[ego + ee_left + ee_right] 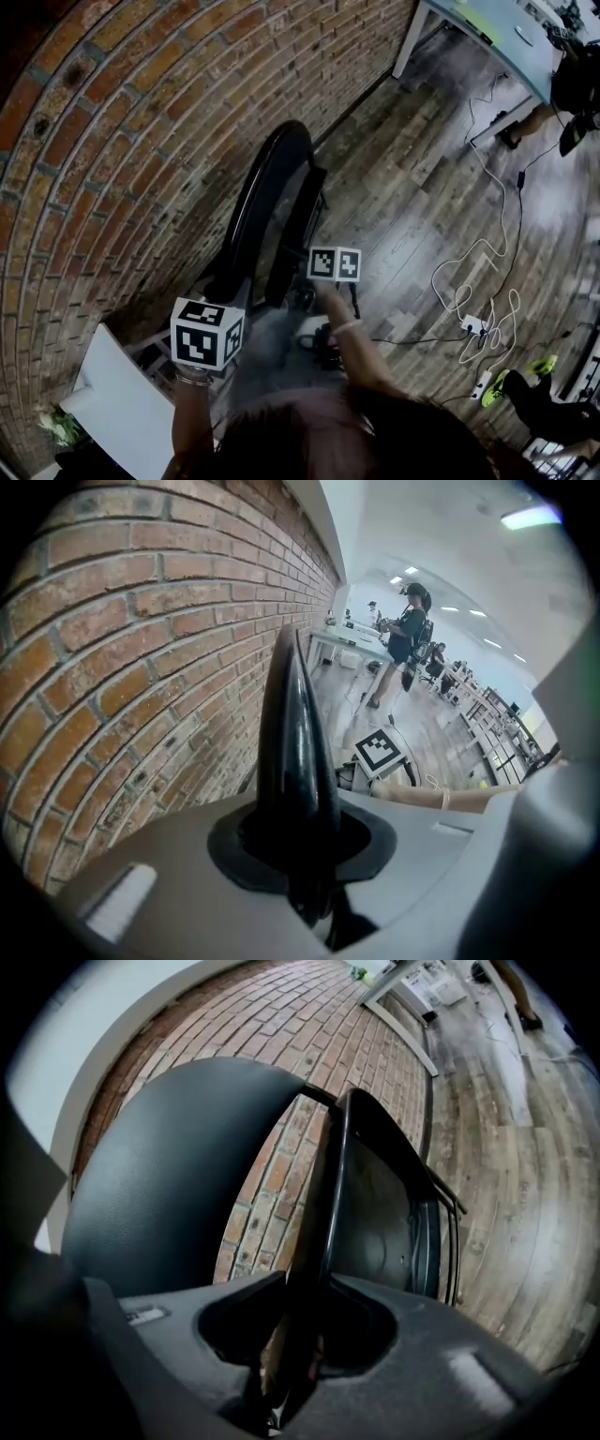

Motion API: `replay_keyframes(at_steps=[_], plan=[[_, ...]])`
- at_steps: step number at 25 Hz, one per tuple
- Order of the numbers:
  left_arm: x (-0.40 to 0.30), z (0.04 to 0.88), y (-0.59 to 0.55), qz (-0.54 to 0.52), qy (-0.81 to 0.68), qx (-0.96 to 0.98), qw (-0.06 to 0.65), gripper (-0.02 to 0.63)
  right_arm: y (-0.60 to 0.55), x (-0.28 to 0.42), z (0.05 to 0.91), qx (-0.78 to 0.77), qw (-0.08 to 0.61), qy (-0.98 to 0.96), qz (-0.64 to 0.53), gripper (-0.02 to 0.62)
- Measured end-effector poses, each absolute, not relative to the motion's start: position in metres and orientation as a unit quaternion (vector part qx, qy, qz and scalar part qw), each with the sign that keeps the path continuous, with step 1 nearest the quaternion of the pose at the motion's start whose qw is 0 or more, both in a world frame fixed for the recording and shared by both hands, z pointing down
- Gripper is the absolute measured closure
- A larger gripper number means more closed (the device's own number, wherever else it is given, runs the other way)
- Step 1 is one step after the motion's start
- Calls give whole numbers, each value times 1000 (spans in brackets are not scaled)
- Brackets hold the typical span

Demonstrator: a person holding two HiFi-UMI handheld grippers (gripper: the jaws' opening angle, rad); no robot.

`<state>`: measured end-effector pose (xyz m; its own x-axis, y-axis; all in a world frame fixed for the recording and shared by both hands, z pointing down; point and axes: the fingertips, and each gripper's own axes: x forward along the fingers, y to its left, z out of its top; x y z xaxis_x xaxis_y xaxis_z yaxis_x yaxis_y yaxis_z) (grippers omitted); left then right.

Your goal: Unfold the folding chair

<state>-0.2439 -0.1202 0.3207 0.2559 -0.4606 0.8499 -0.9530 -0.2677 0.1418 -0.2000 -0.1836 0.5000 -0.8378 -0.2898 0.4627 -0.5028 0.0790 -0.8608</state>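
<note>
A black folding chair point(272, 202) stands folded, close to the brick wall. In the left gripper view the rounded edge of its backrest point(292, 733) runs straight up between the jaws, and my left gripper point(307, 878) is shut on it. In the right gripper view the broad backrest point(173, 1185) fills the left, and the seat point(389, 1218) with its thin metal frame lies to the right. My right gripper point(295, 1354) is shut on the seat's front edge point(323, 1232). From the head view both marker cubes show, the left point(206, 333) and the right point(335, 264), at the chair's near end.
The brick wall point(122, 141) runs along the left. White cables and a power strip point(473, 328) lie on the wood floor to the right. A white table point(487, 37) stands far off, a white board point(122, 403) sits at lower left, and a person point(405, 639) stands in the distance.
</note>
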Motion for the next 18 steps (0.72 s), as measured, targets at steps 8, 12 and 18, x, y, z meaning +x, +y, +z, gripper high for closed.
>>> replay_keyframes(at_steps=[8, 12, 18], plan=[[-221, 320, -103, 349, -497, 713, 351, 541, -168, -178, 499, 266, 93, -735, 616, 497], [-212, 320, -94, 357, -486, 717, 351, 540, -160, -169, 501, 273, 91, -730, 620, 498], [-201, 322, -86, 360, -471, 727, 347, 534, -152, -157, 502, 287, 78, -725, 621, 497]])
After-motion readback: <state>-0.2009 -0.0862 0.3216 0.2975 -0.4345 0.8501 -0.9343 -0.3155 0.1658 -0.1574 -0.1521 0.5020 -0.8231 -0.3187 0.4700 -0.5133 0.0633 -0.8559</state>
